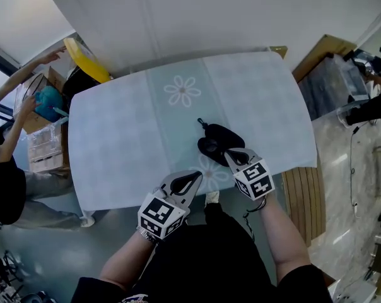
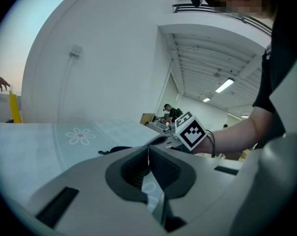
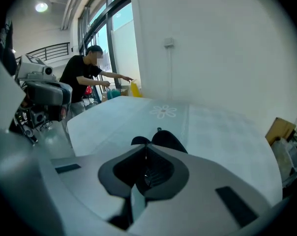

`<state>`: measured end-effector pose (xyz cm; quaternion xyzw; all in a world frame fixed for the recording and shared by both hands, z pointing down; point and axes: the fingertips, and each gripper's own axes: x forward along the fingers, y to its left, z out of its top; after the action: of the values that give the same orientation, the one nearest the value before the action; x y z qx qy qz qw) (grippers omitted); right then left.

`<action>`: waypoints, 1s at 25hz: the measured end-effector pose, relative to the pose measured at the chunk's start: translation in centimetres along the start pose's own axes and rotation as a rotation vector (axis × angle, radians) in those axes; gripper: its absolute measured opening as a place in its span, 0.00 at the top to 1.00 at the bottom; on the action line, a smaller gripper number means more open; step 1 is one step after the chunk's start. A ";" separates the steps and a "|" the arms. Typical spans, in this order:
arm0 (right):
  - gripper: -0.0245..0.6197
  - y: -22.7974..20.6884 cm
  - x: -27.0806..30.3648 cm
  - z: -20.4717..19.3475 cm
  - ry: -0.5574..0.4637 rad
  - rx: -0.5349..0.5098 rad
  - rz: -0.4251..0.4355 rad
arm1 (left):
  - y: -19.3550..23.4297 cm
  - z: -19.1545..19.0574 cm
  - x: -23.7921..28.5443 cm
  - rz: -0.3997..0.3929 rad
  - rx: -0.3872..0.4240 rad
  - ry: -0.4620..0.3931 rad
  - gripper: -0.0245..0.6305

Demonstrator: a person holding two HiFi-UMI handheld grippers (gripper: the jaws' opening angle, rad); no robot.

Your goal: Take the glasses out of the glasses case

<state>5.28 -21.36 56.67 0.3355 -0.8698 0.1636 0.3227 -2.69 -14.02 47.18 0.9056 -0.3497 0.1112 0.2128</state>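
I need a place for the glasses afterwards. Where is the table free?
The tablecloth is bare left of the glasses case, beyond it around the flower print, and at the far right. Crowded: the near edge, by the case, left gripper and right gripper.

I seem to be in a big open workspace: strip lights (image 2: 223, 86) overhead, tall windows (image 3: 108, 43), cardboard boxes (image 1: 34, 124) beside the desk (image 1: 115, 144).
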 end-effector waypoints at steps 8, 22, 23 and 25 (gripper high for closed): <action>0.86 -0.5 4.0 -2.5 0.198 -0.142 0.076 | 1.2 -0.3 1.5 0.036 -0.035 0.015 0.92; 0.84 -0.9 7.9 -4.9 0.390 -0.285 0.122 | 2.7 -1.2 1.8 0.085 -0.085 0.029 0.92; 0.84 -1.0 7.9 -4.9 0.393 -0.282 0.123 | 2.7 -1.3 1.7 0.087 -0.088 0.028 0.92; 0.84 -1.0 8.1 -4.9 0.401 -0.276 0.127 | 2.8 -1.4 1.7 0.091 -0.094 0.029 0.92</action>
<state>3.63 -23.51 65.78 0.1938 -0.8219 0.1266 0.5205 -3.46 -16.25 49.90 0.8761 -0.3921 0.1176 0.2548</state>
